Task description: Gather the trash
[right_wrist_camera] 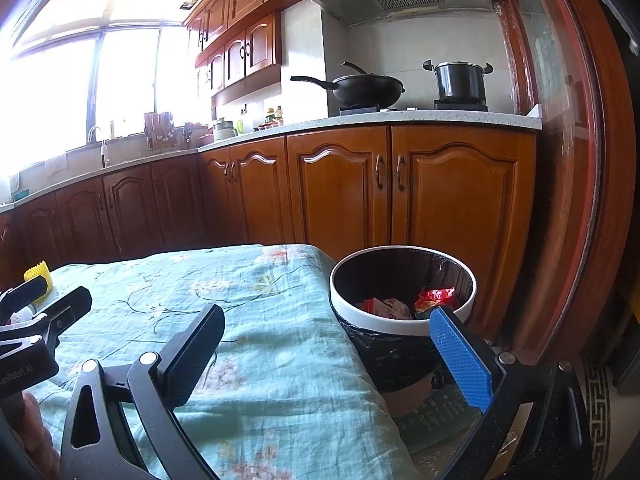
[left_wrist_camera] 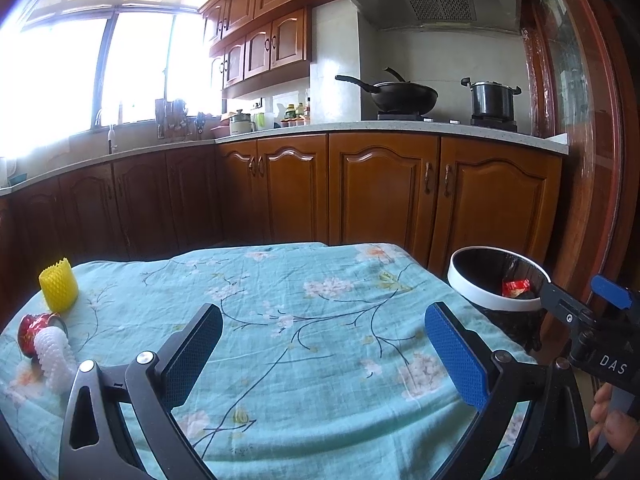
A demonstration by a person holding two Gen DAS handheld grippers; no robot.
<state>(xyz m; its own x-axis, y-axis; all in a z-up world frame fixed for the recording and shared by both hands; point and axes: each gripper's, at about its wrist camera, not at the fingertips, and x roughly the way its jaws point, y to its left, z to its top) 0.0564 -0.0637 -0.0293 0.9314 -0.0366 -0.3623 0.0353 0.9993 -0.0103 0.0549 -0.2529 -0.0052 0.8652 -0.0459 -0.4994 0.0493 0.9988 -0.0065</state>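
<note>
Both grippers, left gripper (left_wrist_camera: pixel 322 354) and right gripper (right_wrist_camera: pixel 328 354), gape empty. Wrappers (right_wrist_camera: pixel 434 298) already lie in the bin (right_wrist_camera: pixel 400 322) (partly filled). Next, seemingly, the yellow sleeve (left_wrist_camera: pixel 59 288), well apart from the bin.

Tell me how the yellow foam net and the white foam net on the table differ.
The yellow foam net stands upright with its open end up; the white foam net lies on its side. The yellow foam net stands alone farther back, while the white foam net rests against a red wrapper, nearer the left hand-held gripper. Both are meshed sleeves on the floral tablecloth, not yet binned.
</note>
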